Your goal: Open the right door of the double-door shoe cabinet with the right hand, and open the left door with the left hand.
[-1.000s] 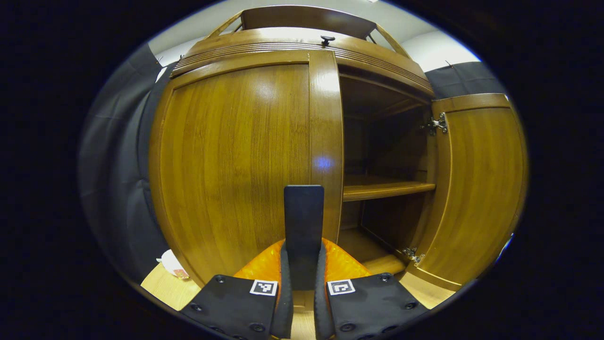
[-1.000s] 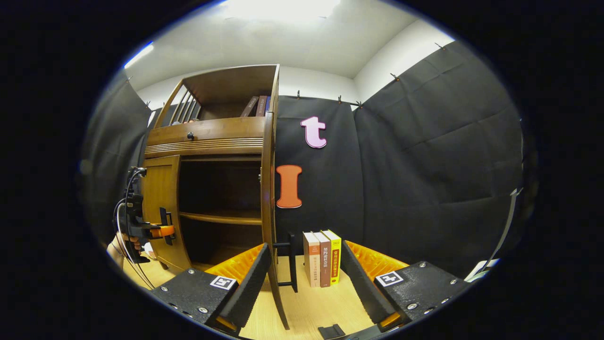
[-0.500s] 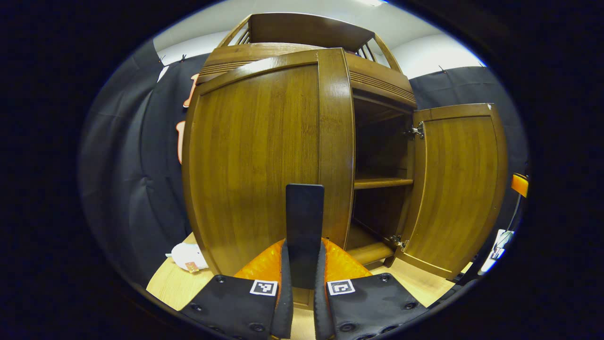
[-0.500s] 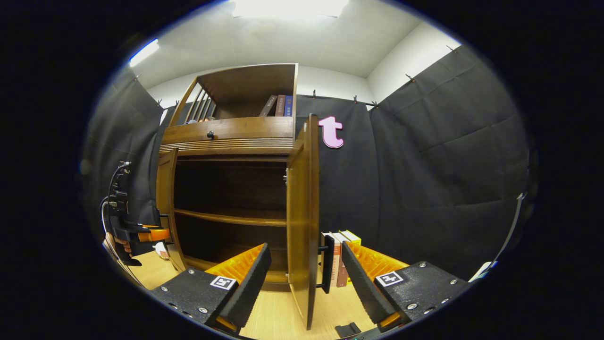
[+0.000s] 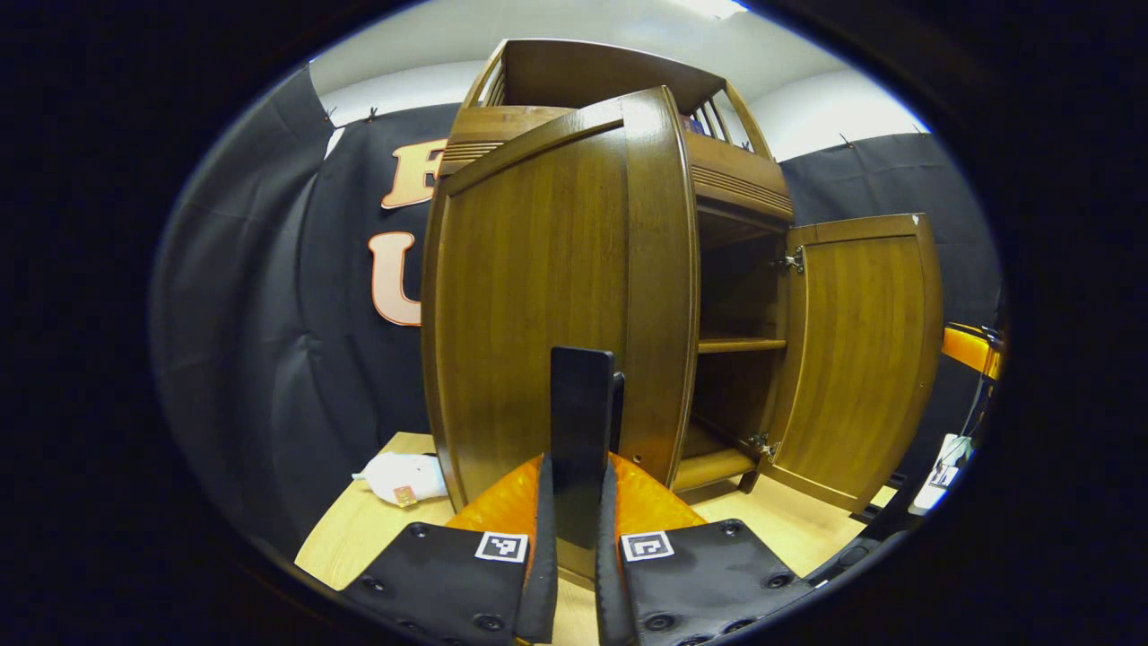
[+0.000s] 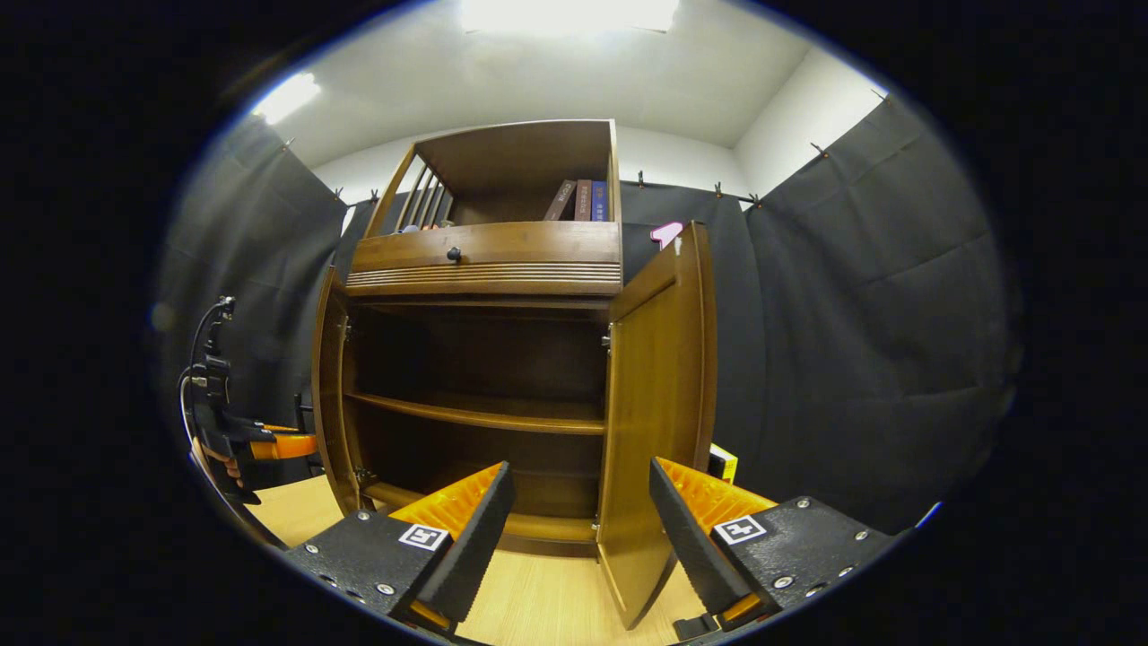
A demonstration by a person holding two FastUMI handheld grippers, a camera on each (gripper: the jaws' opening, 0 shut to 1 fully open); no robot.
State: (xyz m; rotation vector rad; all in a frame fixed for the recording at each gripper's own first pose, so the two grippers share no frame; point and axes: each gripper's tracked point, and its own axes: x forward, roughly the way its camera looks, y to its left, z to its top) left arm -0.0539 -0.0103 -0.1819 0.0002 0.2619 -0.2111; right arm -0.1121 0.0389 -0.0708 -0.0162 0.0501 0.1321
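Observation:
In the left gripper view the wooden shoe cabinet's left door (image 5: 538,314) stands swung outward, and my left gripper (image 5: 576,468) is shut on its dark flat handle (image 5: 583,404). Beyond it the right door (image 5: 856,359) hangs wide open beside the inner shelf (image 5: 740,344). In the right gripper view my right gripper (image 6: 578,502) is open, and the lower part of the right door (image 6: 659,404) stands free between its fingers (image 6: 475,525). The left door (image 6: 327,386) shows edge-on, with the left gripper (image 6: 278,446) and a hand (image 6: 229,465) beside it.
Both views show the cabinet standing on a light wooden table (image 6: 538,601). Books (image 6: 583,199) lean on the top shelf above a drawer knob (image 6: 454,255). A yellow book (image 6: 725,462) peeks out behind the right door. A white soft item (image 5: 399,478) lies left of the cabinet.
The left door has swung further open with my left gripper on its handle. My right gripper has shifted so the right door's inner face shows; its handle has passed out of sight.

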